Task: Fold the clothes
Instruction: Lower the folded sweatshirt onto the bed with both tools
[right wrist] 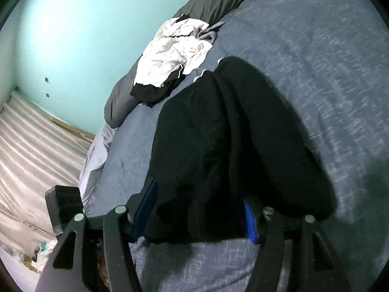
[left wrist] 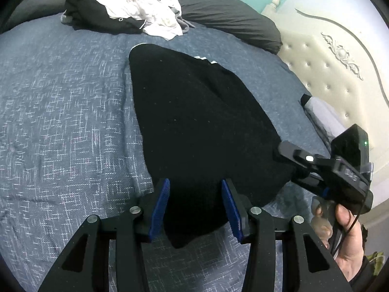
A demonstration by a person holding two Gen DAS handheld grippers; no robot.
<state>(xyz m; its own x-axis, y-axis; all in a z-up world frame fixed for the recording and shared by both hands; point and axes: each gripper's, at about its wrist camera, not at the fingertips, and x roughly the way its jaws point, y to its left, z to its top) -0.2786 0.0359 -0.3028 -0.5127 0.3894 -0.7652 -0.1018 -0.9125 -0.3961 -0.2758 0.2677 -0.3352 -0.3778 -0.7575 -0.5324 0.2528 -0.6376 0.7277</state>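
A black garment (left wrist: 194,121) lies stretched out on the blue-grey bedspread (left wrist: 60,109). My left gripper (left wrist: 195,209) is open, its blue pads on either side of the garment's near edge. My right gripper (left wrist: 291,155) shows at the garment's right edge in the left wrist view. In the right wrist view the right gripper (right wrist: 194,216) is open and the black garment (right wrist: 231,133) bunches between and over its blue pads, partly hiding them.
A pile of white and black clothes (left wrist: 126,7) lies at the far end of the bed by a dark grey pillow (left wrist: 231,22). A cream tufted headboard (left wrist: 328,68) stands at the right. The floor (right wrist: 31,146) lies left of the bed.
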